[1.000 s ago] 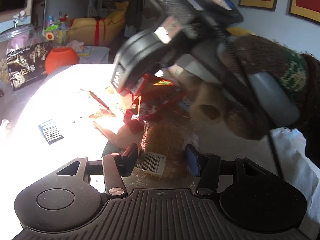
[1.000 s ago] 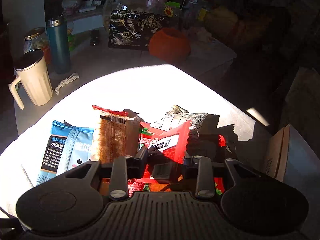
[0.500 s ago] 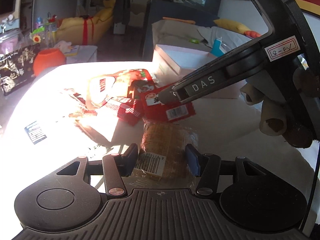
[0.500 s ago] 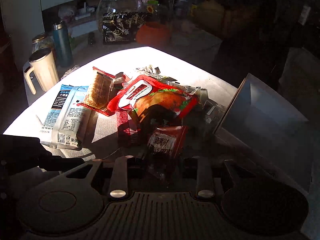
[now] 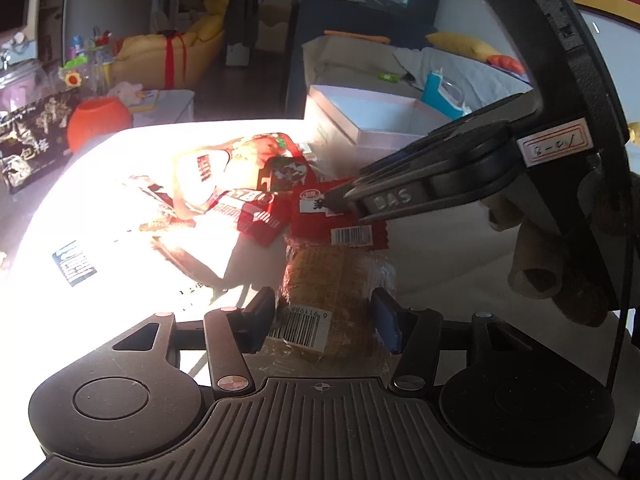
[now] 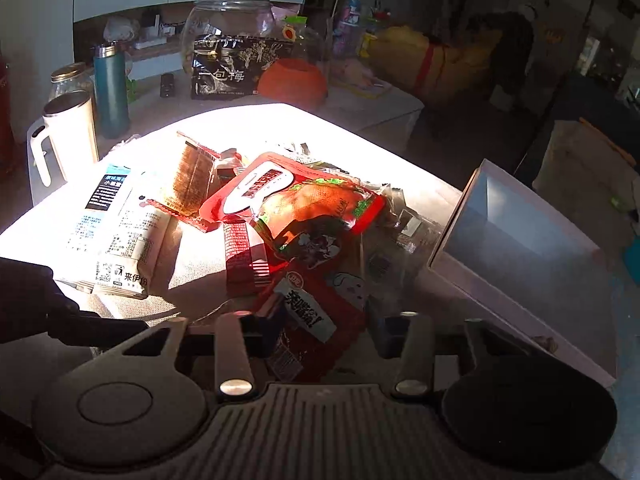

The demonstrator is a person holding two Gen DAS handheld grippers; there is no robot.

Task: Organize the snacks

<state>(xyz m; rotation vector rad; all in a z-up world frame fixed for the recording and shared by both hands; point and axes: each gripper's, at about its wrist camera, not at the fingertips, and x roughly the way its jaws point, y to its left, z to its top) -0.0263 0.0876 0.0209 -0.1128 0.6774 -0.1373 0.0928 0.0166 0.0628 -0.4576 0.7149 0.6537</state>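
My left gripper point(image 5: 324, 314) is shut on a brown cracker packet point(image 5: 332, 276) with a barcode label, low over the table. Just beyond it lies a red snack packet point(image 5: 340, 224). My right gripper point(image 5: 340, 206), held by a gloved hand point(image 5: 560, 272), comes in from the right with its tips on that packet. In the right wrist view the red snack packet point(image 6: 316, 316) lies between the jaws of my right gripper point(image 6: 324, 330), which are closing. I see no firm pinch. An open white box point(image 6: 520, 240) stands just to the right.
A pile of snacks sits mid-table: a big red bag point(image 6: 304, 200), a white and blue bag point(image 6: 116, 220), another cracker packet point(image 6: 192, 176). Behind stand a white mug point(image 6: 68, 132), a teal bottle point(image 6: 112, 88), a glass jar point(image 6: 232, 28), a black bag point(image 6: 236, 68) and an orange bowl point(image 6: 292, 80).
My right gripper drew back from the pile toward the box, bringing the red packet along, and loosened its hold on it. The left gripper kept still, holding the cracker packet.
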